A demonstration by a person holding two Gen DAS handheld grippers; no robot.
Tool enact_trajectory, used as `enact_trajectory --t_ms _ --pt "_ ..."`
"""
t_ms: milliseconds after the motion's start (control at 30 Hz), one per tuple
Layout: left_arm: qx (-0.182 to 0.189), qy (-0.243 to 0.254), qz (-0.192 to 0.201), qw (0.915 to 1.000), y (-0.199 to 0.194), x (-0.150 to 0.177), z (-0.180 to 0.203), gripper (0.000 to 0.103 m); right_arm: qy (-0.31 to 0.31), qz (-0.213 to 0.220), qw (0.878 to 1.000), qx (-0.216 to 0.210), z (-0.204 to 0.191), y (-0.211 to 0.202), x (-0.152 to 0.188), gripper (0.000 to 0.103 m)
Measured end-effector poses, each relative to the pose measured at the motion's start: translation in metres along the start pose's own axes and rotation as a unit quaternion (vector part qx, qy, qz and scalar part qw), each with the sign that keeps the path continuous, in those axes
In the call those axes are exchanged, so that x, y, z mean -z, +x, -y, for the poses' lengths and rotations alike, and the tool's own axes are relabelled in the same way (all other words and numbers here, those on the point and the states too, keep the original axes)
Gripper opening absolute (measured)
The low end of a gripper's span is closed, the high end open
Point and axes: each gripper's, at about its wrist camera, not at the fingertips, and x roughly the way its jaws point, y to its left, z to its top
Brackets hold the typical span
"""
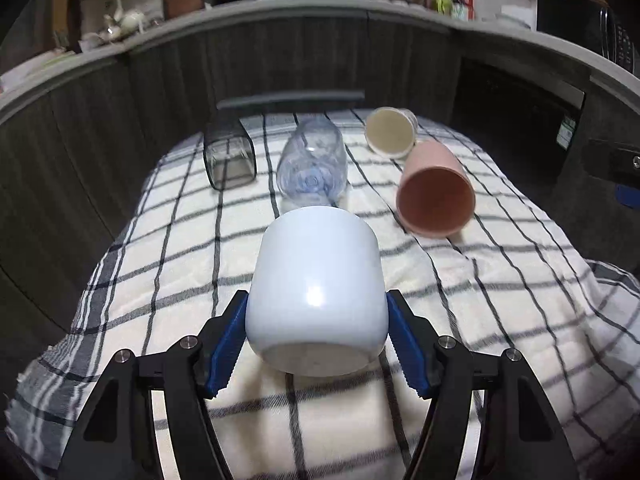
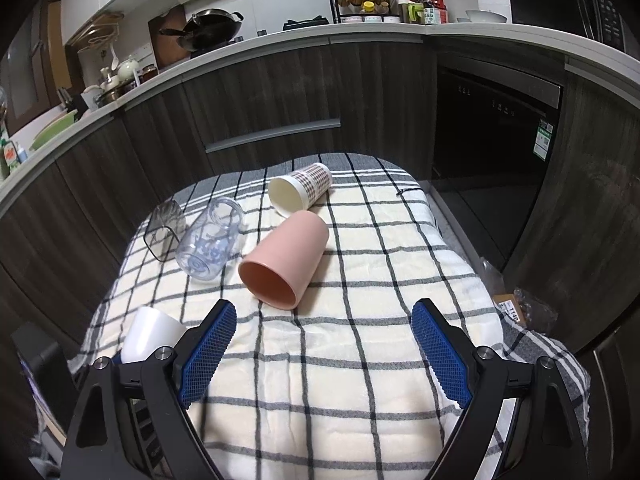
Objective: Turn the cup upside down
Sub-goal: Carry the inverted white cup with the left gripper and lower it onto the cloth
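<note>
My left gripper (image 1: 316,320) is shut on a white cup (image 1: 316,292), blue pads pressed on both its sides. The cup is held above the checked cloth with its base toward the camera and its mouth pointing away. The same cup shows in the right wrist view (image 2: 150,334) at the lower left. My right gripper (image 2: 324,320) is open and empty above the cloth. A pink cup (image 2: 286,262) lies on its side just beyond it, mouth toward me; it also shows in the left wrist view (image 1: 434,192).
On the checked cloth (image 2: 360,360) lie a clear plastic bottle (image 2: 210,238), a dark glass container (image 2: 164,232) and a plaid paper cup (image 2: 300,192), all on their sides. Dark kitchen cabinets (image 2: 280,92) stand behind. The cloth drops off at the right edge.
</note>
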Motion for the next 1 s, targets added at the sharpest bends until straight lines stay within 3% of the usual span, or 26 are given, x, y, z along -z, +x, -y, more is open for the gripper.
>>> enact_trajectory --t_ms 167,300,467,667,833,1000 --pt "0.011 0.015 -0.123 0.9923 0.003 -0.018 -0.007 0.067 0.021 -0.040 0.999 -0.009 -0.004 0.003 -0.015 0.089" --pt "0.017 0.027 -0.219 0.9752 0.008 -0.031 -0.012 0.067 0.038 -0.057 0.997 -0.025 -0.008 0.006 -0.025 0.090" --pt "0.025 0.030 -0.326 0.9446 0.018 -0.043 -0.013 0.067 0.051 -0.058 0.996 -0.041 -0.013 0.007 -0.035 0.090" --pt "0.018 0.058 -0.398 0.9152 0.033 -0.060 0.000 0.067 0.047 -0.041 0.997 -0.050 -0.019 0.004 -0.051 0.090" --pt "0.034 0.045 -0.470 0.8806 0.053 -0.064 0.007 0.067 0.054 -0.026 0.997 -0.056 -0.015 0.003 -0.064 0.090" --pt "0.019 0.063 -0.499 0.8639 0.076 -0.068 0.013 0.067 0.070 -0.029 0.995 -0.063 -0.008 0.014 -0.070 0.090"
